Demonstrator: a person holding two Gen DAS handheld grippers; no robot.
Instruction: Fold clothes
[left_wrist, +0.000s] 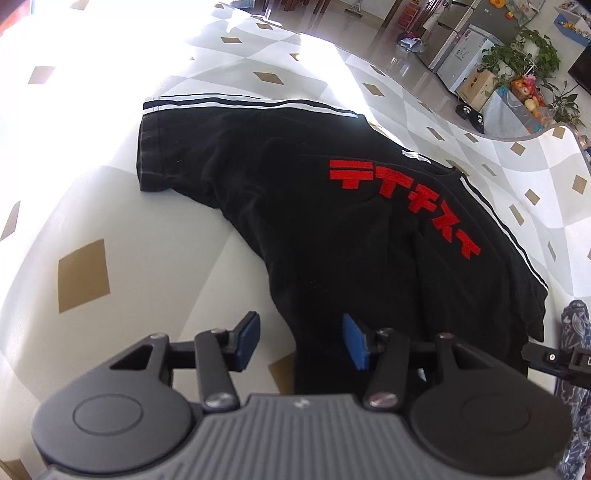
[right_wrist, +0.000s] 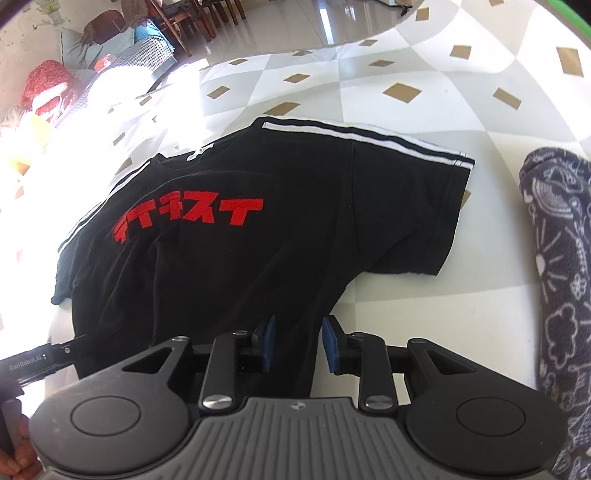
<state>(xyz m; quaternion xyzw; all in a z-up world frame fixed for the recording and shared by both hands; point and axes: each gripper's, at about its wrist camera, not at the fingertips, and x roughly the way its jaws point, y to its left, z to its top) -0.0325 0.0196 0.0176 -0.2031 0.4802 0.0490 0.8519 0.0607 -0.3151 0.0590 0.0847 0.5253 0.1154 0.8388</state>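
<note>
Lying flat on a table covered by a white-and-grey checked cloth (left_wrist: 155, 206) with tan diamonds, the black T-shirt (left_wrist: 295, 206) shows white shoulder stripes and red block characters (left_wrist: 402, 206) I cannot read. The left gripper (left_wrist: 301, 341) has its jaws spread astride the shirt's lower side edge, one blue pad over cloth, one over fabric. The right gripper (right_wrist: 298, 343) likewise stands spread astride the opposite edge. "GenRobot.AI" is printed on the neighbouring gripper's arm (right_wrist: 27, 363).

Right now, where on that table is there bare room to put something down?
Bare tablecloth lies beside the T-shirt below its sleeve, and beyond the striped shoulder. It is crowded near both tongs, left and right.
</note>
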